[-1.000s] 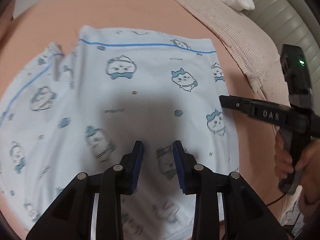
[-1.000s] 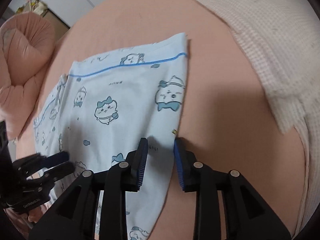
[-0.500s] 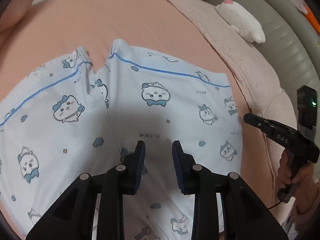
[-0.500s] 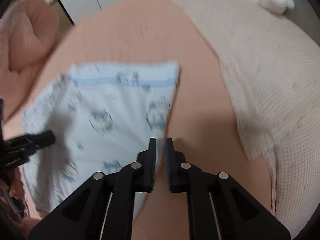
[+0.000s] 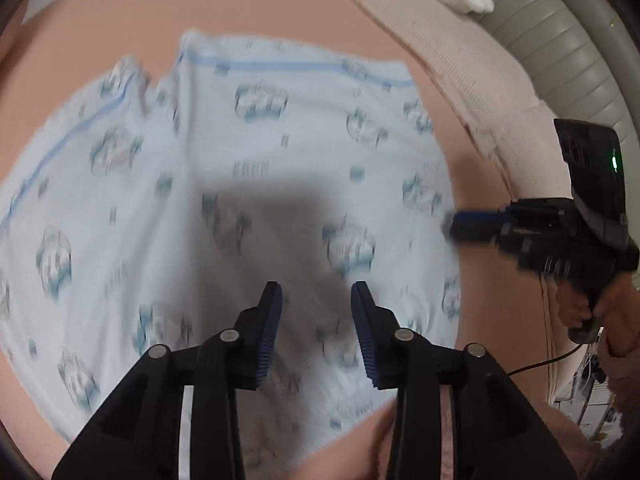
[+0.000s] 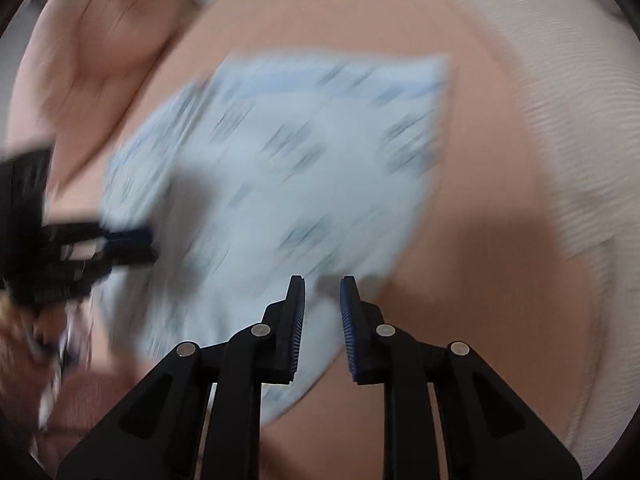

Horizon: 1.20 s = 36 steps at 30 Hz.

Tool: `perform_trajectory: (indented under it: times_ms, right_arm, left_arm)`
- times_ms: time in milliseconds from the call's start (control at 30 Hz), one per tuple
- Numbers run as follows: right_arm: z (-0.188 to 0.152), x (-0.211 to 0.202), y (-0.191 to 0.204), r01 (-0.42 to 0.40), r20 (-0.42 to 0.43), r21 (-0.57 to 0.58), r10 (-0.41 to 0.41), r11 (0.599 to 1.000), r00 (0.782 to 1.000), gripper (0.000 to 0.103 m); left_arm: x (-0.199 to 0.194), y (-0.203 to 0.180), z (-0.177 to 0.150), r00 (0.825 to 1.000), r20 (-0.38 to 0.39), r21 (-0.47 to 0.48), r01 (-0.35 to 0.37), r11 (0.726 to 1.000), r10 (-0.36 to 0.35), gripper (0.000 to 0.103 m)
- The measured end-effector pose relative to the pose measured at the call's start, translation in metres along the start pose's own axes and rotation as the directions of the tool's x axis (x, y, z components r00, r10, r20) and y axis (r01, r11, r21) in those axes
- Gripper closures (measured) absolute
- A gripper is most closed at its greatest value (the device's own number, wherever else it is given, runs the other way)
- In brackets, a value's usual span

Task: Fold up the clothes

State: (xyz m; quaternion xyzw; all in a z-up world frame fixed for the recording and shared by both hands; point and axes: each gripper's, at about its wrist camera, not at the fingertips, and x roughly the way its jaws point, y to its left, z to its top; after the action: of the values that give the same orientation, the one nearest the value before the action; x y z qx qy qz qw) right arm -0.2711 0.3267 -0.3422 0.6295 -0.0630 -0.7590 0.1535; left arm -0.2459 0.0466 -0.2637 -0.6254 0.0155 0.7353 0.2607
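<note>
1. Looking through the left wrist view, the pale blue cotton garment with cartoon print and blue piping (image 5: pixel 248 208) lies spread flat on the peach bedsheet (image 5: pixel 200 4). The left gripper (image 5: pixel 316 300) hovers over its near half – jaws parted and just been opening, nothing between them.
2. Turning to the right wrist view, which is heavily blurred, the right gripper (image 6: pixel 322 296) hangs over the garment's near right edge with a narrow gap, empty.
3. Risk, as I judge it: a pinch at that edge could catch one layer only, or the sheet beneath – leaving a skewed fold.
</note>
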Motion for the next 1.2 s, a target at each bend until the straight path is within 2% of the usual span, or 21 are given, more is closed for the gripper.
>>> perform_trajectory:
  times_ms: [67,133,200,267,300,367,433,500,567,667,833,867,900,1000,1100,1200]
  right_arm:
    - [-0.013,0.019,0.014,0.062,-0.072,-0.09,-0.069,0.994,0.995,0.085]
    - [-0.026,0.024,0.013,0.102,-0.06,-0.118,-0.11,0.988,0.992,0.087]
    - [-0.04,0.02,0.003,0.132,-0.073,-0.107,-0.14,0.986,0.988,0.088]
    - [-0.054,0.015,-0.009,0.169,-0.1,-0.094,-0.178,0.981,0.979,0.088]
    - [-0.06,0.011,-0.014,0.17,-0.103,-0.084,-0.178,0.982,0.979,0.088]
    - [-0.066,0.001,-0.018,0.133,-0.085,-0.051,-0.137,0.99,0.987,0.085]
    - [-0.061,-0.007,-0.007,0.069,-0.037,-0.056,-0.071,0.996,0.997,0.084]
    - [-0.051,-0.007,0.014,0.03,-0.002,-0.115,-0.03,0.993,1.0,0.084]
    - [-0.042,0.015,0.033,0.016,-0.052,-0.153,-0.025,0.988,0.998,0.084]
    - [-0.034,0.043,0.046,0.052,-0.125,-0.198,-0.078,0.979,0.989,0.085]
    - [-0.053,0.037,0.034,0.061,-0.197,-0.251,-0.113,0.966,0.974,0.09]
    - [-0.061,0.037,0.028,0.07,-0.225,-0.253,-0.129,0.965,0.966,0.09]
    - [-0.066,0.035,0.021,0.072,-0.244,-0.245,-0.133,0.967,0.961,0.09]
    - [-0.067,0.02,0.01,0.035,-0.229,-0.189,-0.079,0.981,0.97,0.088]
    - [-0.049,0.004,0.022,-0.005,-0.135,-0.195,-0.022,0.981,0.991,0.085]
    - [-0.033,0.004,0.05,-0.055,-0.104,-0.257,0.029,0.965,0.994,0.085]
  left_arm:
    - [0.006,0.007,-0.015,0.993,-0.045,0.004,-0.105,0.994,0.105,0.065]
    - [0.01,0.015,-0.033,0.979,-0.096,0.025,-0.178,0.984,0.18,0.067]
    - [-0.003,0.022,-0.051,0.979,-0.085,0.011,-0.183,0.983,0.183,0.067]
    - [-0.015,0.032,-0.068,0.973,-0.094,-0.032,-0.216,0.976,0.212,0.067]
    - [-0.023,0.036,-0.077,0.975,-0.072,-0.05,-0.213,0.976,0.209,0.067]
    - [-0.036,0.041,-0.089,0.982,-0.012,-0.089,-0.189,0.978,0.188,0.067]
    - [-0.037,0.044,-0.095,0.979,-0.011,-0.114,-0.201,0.973,0.201,0.067]
    - [-0.03,0.045,-0.1,0.972,-0.045,-0.126,-0.232,0.964,0.228,0.067]
    - [-0.02,0.051,-0.106,0.966,-0.108,-0.156,-0.249,0.956,0.234,0.067]
    - [-0.02,0.067,-0.116,0.968,-0.16,-0.231,-0.225,0.947,0.191,0.065]
    - [-0.021,0.069,-0.138,0.943,-0.247,-0.14,-0.262,0.955,0.222,0.065]
    - [-0.024,0.069,-0.141,0.946,-0.246,-0.138,-0.251,0.958,0.212,0.067]
    - [-0.03,0.071,-0.142,0.956,-0.224,-0.152,-0.227,0.962,0.191,0.067]
    - [-0.047,0.074,-0.138,0.981,-0.12,-0.187,-0.173,0.967,0.152,0.067]
    - [-0.05,0.074,-0.127,0.986,-0.059,-0.213,-0.165,0.963,0.156,0.067]
    - [-0.034,0.074,-0.124,0.98,-0.112,-0.203,-0.184,0.962,0.164,0.067]
